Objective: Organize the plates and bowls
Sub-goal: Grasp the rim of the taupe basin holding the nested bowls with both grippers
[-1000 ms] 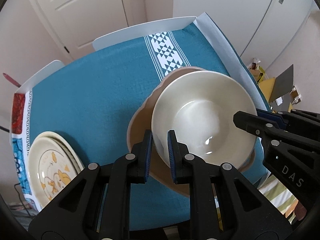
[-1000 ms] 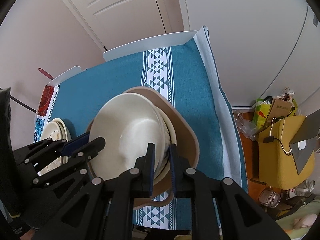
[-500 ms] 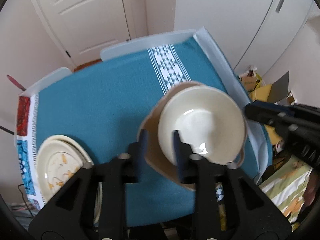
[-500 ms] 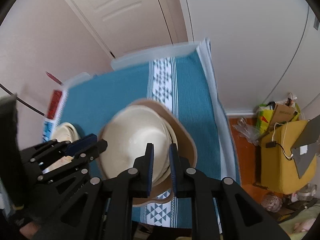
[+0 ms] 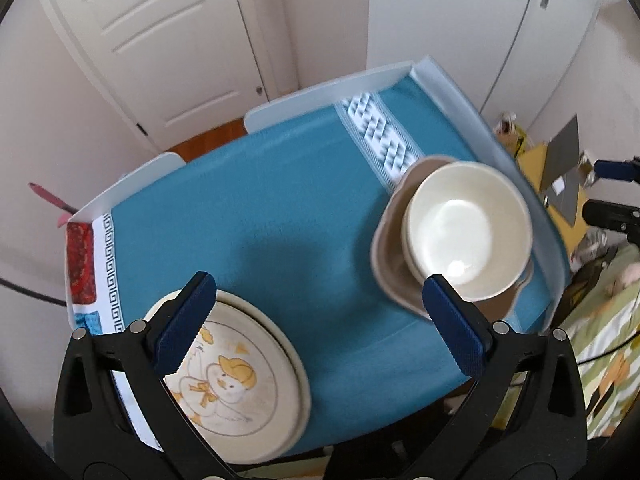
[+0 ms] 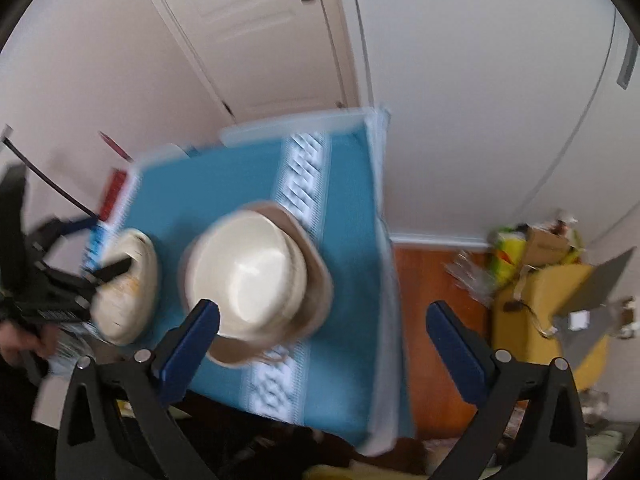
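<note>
A cream bowl point(image 5: 468, 232) sits nested on other cream bowls on a tan scalloped plate point(image 5: 390, 256) at the table's right side. At the near left lies a stack of cream plates point(image 5: 236, 380), the top one printed with a cartoon duck. My left gripper point(image 5: 316, 304) hangs above the cloth between the two stacks, its jaws opening wide with nothing between them. My right gripper point(image 6: 323, 320) is blurred, above the bowls point(image 6: 248, 276) and the table's right edge, its jaws also opening and holding nothing. The plates point(image 6: 128, 288) and the left gripper point(image 6: 60, 280) show at the left there.
A teal cloth with a white patterned band covers the table point(image 5: 248, 208), which has pale raised edges. A white door point(image 5: 160, 40) stands behind it. A yellow box point(image 6: 532, 308) and clutter sit on the wooden floor to the right. A hand point(image 6: 20, 344) holds the left gripper.
Both grippers were shut on opposite sides of the cream bowl's rim. They have let go, opened wide and risen away, the left toward the plates; the bowl stays on the stack.
</note>
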The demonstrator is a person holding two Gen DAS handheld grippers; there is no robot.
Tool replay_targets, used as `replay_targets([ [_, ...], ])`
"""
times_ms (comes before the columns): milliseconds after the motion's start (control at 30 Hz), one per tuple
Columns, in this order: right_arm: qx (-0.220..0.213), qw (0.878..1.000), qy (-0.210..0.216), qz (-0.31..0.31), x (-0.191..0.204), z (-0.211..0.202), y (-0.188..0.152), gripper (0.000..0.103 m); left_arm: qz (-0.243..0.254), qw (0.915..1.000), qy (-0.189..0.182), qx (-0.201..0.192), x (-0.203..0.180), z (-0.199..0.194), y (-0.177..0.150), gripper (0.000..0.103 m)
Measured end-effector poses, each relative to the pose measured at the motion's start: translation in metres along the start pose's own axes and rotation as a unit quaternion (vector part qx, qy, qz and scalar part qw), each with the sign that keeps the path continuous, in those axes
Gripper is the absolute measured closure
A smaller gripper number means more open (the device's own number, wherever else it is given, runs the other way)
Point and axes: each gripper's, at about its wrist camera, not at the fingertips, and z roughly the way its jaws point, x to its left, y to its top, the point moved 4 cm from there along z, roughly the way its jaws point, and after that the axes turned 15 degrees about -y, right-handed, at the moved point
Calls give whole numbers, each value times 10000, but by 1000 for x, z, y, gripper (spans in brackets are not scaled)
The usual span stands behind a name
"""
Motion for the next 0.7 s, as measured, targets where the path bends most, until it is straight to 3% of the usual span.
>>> replay_targets([
  [167, 354, 9980, -434, -305, 3, 32, -9, 1, 182, 9990, -112, 402, 7, 31, -2, 3],
  [333, 661, 9955, -404, -537, 10, 58, -15, 30, 299, 9960, -267, 804, 8, 61, -3, 20],
  [433, 814, 9945, -327, -565, 13, 70, -15, 42, 325, 9946, -510, 841, 5, 70, 2, 25],
  [700, 1125, 9893, -217, -903, 28, 95, -10, 66, 469, 9886, -833, 1166, -5, 96, 5, 60],
])
